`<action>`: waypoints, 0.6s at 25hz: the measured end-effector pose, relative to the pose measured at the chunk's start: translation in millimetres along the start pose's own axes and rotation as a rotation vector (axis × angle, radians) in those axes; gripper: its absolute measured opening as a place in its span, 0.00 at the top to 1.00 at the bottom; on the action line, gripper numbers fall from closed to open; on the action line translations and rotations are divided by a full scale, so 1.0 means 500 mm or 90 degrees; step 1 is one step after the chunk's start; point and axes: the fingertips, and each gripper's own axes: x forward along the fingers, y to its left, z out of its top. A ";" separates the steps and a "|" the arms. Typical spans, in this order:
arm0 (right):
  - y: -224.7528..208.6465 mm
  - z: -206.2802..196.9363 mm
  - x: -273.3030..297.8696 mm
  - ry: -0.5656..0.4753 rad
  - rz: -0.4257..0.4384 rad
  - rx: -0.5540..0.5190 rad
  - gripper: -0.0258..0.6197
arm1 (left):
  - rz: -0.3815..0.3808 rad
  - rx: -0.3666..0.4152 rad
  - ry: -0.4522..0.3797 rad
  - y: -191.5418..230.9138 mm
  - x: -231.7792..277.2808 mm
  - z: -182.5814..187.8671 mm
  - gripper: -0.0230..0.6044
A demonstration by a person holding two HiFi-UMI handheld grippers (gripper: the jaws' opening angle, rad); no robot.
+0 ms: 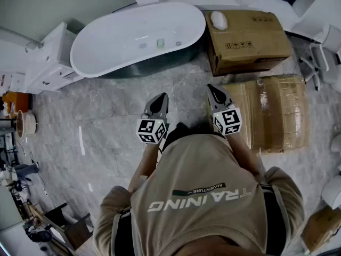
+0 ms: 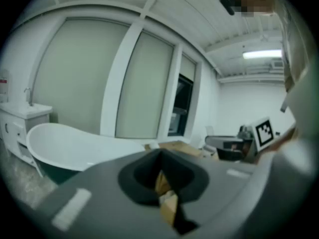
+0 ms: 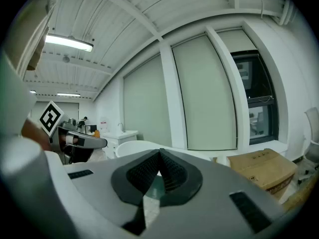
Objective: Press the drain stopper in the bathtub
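White bathtub (image 1: 138, 36) stands far left on the grey floor (image 1: 106, 127), a cardboard box (image 1: 248, 33) to its right; its drain stopper is too small to tell. The left gripper (image 1: 158, 105) and right gripper (image 1: 216, 93) hover near, well apart from the bathtub.

Left gripper view: jaws together, empty, bathtub beyond at left.

Right gripper view: jaws closed on nothing, bathtub beyond.

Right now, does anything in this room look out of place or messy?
Nothing looks spilled or broken. The one oddity: a cardboard box stands close beside the bathtub with a white rounded thing on top, and a wrapped parcel lies on the floor nearby.
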 end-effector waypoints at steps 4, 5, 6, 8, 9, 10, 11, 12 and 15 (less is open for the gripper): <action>0.018 -0.007 -0.002 0.017 0.004 0.021 0.95 | 0.012 -0.012 0.002 0.008 0.006 0.005 0.96; 0.023 -0.005 0.003 0.018 0.009 0.020 0.95 | 0.011 -0.007 -0.002 0.011 0.009 0.014 0.96; 0.026 -0.002 0.013 0.019 0.015 0.018 0.95 | 0.009 -0.003 -0.006 0.017 0.015 0.022 0.96; 0.026 0.006 0.037 0.018 0.025 0.017 0.95 | 0.008 -0.006 -0.008 0.029 0.026 0.031 0.96; 0.025 0.010 0.047 0.016 0.026 0.019 0.95 | 0.007 -0.011 -0.005 0.033 0.026 0.030 0.96; 0.025 0.015 0.055 0.014 0.024 0.020 0.95 | 0.006 -0.016 0.001 0.038 0.023 0.026 0.96; 0.026 0.020 0.062 0.012 0.023 0.020 0.95 | 0.006 -0.018 0.006 0.044 0.019 0.021 0.96; 0.029 0.026 0.071 0.011 0.022 0.017 0.95 | 0.005 -0.018 0.011 0.052 0.015 0.018 0.96; 0.039 0.035 0.106 0.012 0.025 -0.001 0.95 | 0.005 -0.022 0.011 0.091 0.015 0.015 0.96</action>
